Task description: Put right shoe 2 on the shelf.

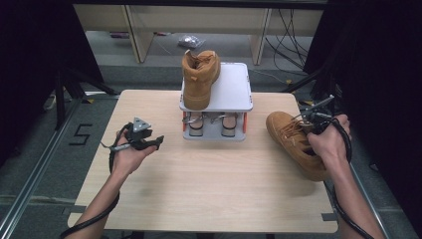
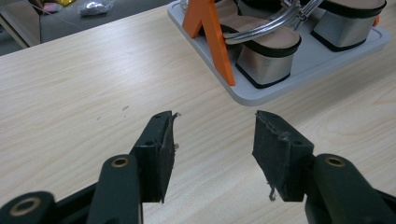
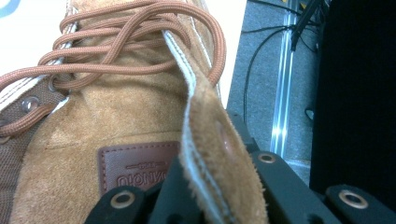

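Observation:
A tan suede boot (image 1: 293, 142) lies at the table's right edge, toe pointing left and away. My right gripper (image 1: 313, 124) is shut on its collar flap; in the right gripper view the flap (image 3: 219, 158) is pinched between the black jaws, with brown laces (image 3: 135, 42) beyond. A matching boot (image 1: 199, 77) stands on the top shelf of a small grey shoe rack (image 1: 234, 89) at the table's far middle. My left gripper (image 1: 149, 142) hovers over the left part of the table, open and empty (image 2: 212, 149), pointing toward the rack (image 2: 280, 88).
Two heeled sandals (image 1: 211, 124) sit on the rack's lower shelf between orange posts (image 2: 212, 32); one sandal (image 2: 264, 49) is close ahead of the left jaws. The wooden table (image 1: 209, 184) has bare room in front. Cables and a metal rail (image 3: 282, 93) lie on the floor at right.

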A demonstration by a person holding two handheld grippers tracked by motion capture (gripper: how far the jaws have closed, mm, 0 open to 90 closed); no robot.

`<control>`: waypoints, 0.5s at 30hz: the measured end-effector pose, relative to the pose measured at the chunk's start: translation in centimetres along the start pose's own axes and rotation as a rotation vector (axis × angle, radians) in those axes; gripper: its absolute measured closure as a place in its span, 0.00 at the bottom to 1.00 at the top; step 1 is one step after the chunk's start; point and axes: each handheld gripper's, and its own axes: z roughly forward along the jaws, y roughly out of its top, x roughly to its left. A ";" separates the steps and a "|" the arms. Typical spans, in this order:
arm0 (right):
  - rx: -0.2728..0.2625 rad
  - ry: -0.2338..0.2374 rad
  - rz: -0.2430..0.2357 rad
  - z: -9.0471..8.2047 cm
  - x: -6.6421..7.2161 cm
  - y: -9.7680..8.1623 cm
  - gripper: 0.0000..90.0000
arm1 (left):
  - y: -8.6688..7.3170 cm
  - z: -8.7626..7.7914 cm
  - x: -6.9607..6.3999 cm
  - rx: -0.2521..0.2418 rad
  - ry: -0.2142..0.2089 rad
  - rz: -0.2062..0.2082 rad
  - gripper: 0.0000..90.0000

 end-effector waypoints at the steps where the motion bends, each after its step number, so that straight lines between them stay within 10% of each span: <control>1: 0.002 -0.006 -0.002 -0.1 0.0 0.1 0.97 | 0.0 0.0 0.0 0.001 0.000 0.002 0.53; 15: -0.025 -0.004 0.015 -1.0 -0.2 1.1 0.97 | -0.1 0.3 -0.4 -0.003 -0.010 0.003 0.53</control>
